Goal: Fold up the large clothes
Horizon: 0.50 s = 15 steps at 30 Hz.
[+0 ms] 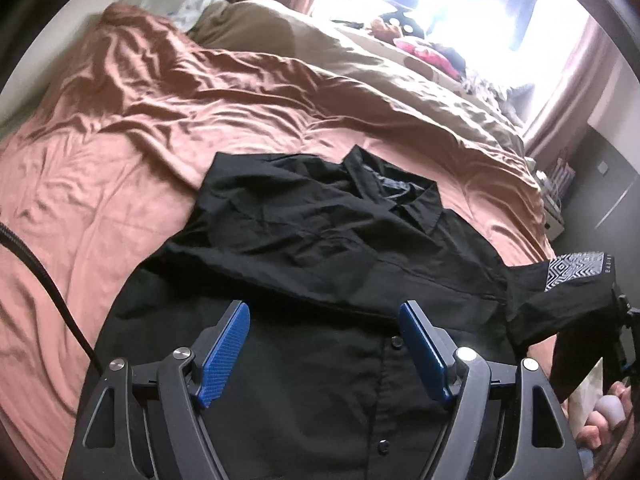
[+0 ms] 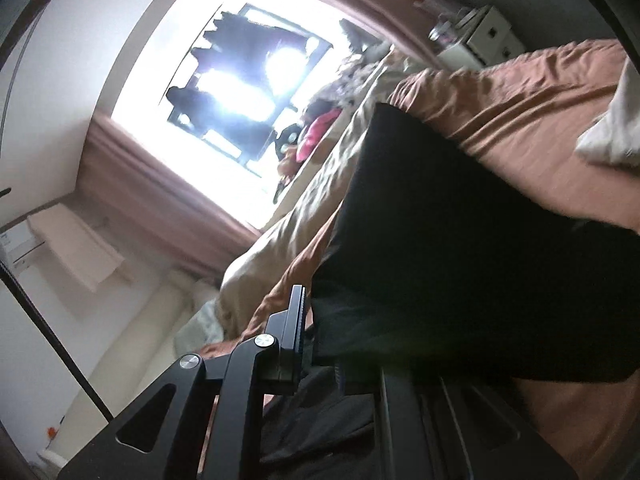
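A black button-up shirt (image 1: 320, 240) lies front up on the bed, collar at the far end, its left sleeve folded across the chest. My left gripper (image 1: 324, 320) is open and empty, its blue pads (image 1: 226, 354) just above the shirt's lower front. My right gripper (image 2: 316, 320) is tilted sideways and shut on the shirt's right sleeve (image 2: 440, 260), holding it lifted off the bed. That sleeve (image 1: 560, 304), with its patterned cuff lining, shows at the right of the left wrist view, held by the right gripper (image 1: 622, 320). The right gripper's far finger is hidden by cloth.
The bed has a rumpled rust-brown sheet (image 1: 120, 160) and a beige duvet (image 1: 380, 80) toward the bright window (image 1: 440, 0). Pillows and soft toys (image 1: 420, 48) lie at the far side. A black cable (image 1: 40, 272) runs along the left. A white cloth (image 2: 612, 132) lies on the bed.
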### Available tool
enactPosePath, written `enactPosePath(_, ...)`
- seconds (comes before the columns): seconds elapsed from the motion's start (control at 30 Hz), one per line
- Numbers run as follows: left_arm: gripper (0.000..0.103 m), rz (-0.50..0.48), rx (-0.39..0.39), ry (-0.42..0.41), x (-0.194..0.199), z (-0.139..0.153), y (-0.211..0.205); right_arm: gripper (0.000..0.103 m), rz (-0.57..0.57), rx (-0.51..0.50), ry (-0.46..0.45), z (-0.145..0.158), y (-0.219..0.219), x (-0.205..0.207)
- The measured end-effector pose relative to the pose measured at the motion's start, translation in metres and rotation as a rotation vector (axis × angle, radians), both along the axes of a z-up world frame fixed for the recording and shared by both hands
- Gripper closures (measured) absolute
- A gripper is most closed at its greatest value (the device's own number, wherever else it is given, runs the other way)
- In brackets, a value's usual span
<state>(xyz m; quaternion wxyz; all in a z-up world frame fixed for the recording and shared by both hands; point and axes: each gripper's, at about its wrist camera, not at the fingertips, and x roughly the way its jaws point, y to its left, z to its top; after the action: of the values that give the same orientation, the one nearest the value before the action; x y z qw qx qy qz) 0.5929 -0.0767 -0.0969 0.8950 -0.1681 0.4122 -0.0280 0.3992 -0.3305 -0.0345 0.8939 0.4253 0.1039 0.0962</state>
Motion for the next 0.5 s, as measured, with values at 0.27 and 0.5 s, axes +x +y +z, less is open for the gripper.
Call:
enactPosePath(0.27,0.025,0.018,-0.056,0.016,-0.003,-0.012,0.02,0.094,0.125,-0.098,0.062,0.001,0.037,0.049)
enactPosePath(0.5,0.025,0.062,-0.13,0.046,-0.002,-0.024,0.041,0.094,0.207,-0.225,0.295,-0.017,0.046,0.137)
